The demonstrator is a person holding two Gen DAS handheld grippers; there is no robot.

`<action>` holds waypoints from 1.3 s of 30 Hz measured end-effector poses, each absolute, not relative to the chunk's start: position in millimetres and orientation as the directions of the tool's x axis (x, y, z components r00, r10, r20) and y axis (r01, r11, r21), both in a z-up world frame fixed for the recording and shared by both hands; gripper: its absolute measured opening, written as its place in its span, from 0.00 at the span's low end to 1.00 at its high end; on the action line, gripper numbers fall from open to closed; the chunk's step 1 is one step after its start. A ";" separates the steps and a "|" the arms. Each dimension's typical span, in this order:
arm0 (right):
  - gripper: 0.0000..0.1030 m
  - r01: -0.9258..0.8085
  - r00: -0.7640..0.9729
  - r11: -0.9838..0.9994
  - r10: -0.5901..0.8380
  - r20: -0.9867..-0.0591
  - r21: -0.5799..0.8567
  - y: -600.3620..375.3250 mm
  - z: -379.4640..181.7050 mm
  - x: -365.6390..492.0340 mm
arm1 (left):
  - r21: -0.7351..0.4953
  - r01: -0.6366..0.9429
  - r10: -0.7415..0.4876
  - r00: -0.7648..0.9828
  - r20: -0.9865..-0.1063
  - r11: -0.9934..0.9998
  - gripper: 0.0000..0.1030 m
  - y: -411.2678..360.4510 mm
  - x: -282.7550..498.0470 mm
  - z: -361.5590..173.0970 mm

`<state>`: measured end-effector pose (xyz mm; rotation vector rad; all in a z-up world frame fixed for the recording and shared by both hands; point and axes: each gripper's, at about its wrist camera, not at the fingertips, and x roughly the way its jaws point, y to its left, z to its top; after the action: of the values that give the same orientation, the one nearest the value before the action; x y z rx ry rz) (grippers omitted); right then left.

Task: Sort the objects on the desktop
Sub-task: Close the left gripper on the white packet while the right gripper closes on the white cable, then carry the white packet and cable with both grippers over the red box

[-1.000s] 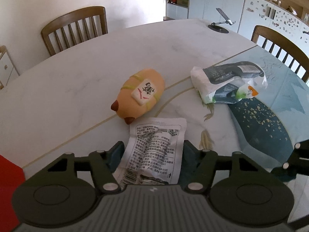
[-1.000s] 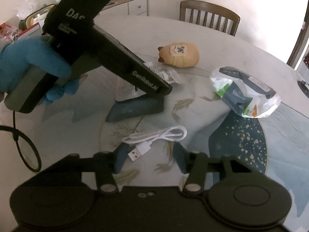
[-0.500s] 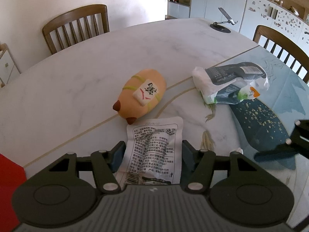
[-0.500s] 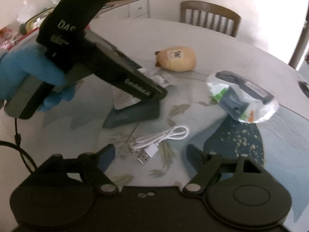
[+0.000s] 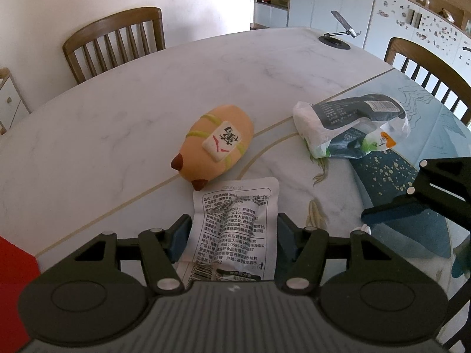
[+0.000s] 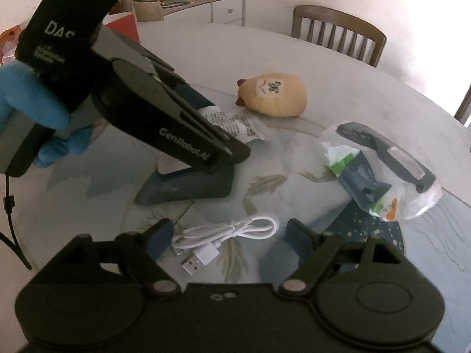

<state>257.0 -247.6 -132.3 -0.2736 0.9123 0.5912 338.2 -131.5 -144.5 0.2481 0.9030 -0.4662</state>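
Note:
A white printed snack sachet [image 5: 235, 223] lies flat on the table between the fingers of my left gripper [image 5: 232, 235], whose jaws stand open on either side of it. It also shows in the right wrist view [image 6: 232, 123] under the left gripper. An orange squishy toy [image 5: 216, 144] lies just beyond it. A coiled white USB cable [image 6: 226, 232] lies between the open fingers of my right gripper [image 6: 226, 242]. A clear bag of dark packets [image 5: 353, 129] lies to the right; it also shows in the right wrist view [image 6: 379, 170].
The round marble table [image 5: 132, 111] has a blue patterned mat [image 5: 435, 153] on its right. A phone stand [image 5: 338, 36] sits at the far edge. Wooden chairs [image 5: 114, 41] stand around. A red box [image 5: 14, 264] is at the left edge.
My right gripper has opened wider and come down around the cable. My left gripper has edged forward so the sachet sits deeper between its fingers.

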 end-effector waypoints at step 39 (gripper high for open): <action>0.72 -0.609 0.500 0.792 0.348 -0.793 -0.036 -244.0 -53.0 222.4 | -0.038 0.463 -0.335 0.578 -0.745 0.885 0.57 -105.9 281.0 -68.2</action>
<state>222.4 -244.0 -53.0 -0.3321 0.8709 0.5917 281.0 -105.9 -68.2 0.1673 0.8332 -0.4693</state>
